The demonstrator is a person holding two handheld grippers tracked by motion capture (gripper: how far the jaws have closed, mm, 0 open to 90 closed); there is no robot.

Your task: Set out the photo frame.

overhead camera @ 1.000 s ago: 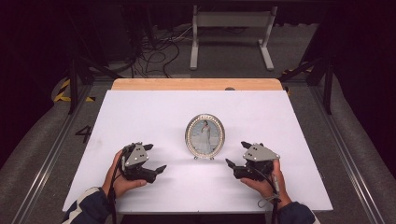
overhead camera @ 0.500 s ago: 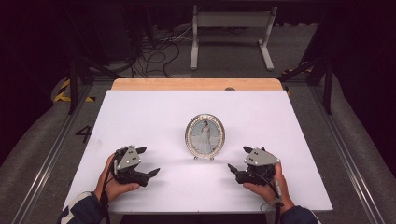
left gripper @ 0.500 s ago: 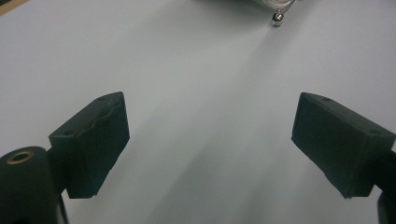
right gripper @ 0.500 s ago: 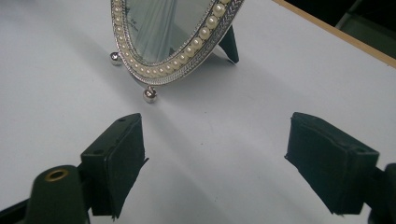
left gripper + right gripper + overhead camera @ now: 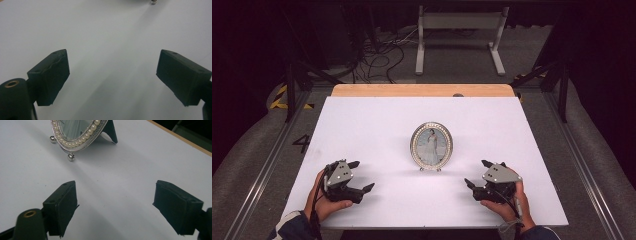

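An oval picture frame (image 5: 431, 145) with a pearl-studded silver rim stands upright on small ball feet at the middle of the white table (image 5: 377, 125). It holds a photo of a figure in a white dress. In the right gripper view the picture frame (image 5: 77, 135) leans on a dark back stand, ahead and left of the jaws. My left gripper (image 5: 361, 176) rests open near the front left edge, well left of the frame. My right gripper (image 5: 477, 173) is open at the front right, jaws spread with nothing between them. A single foot of the frame (image 5: 153, 2) shows in the left gripper view.
A wooden strip (image 5: 422, 90) runs along the table's far edge. Beyond it are cables (image 5: 377, 55) on the floor and a white metal stand (image 5: 459, 35). Metal rails (image 5: 589, 170) flank the table on both sides.
Both hands have drawn back toward the front edge of the table and slightly outward, away from the frame. The jaws stay spread. The frame has not moved.
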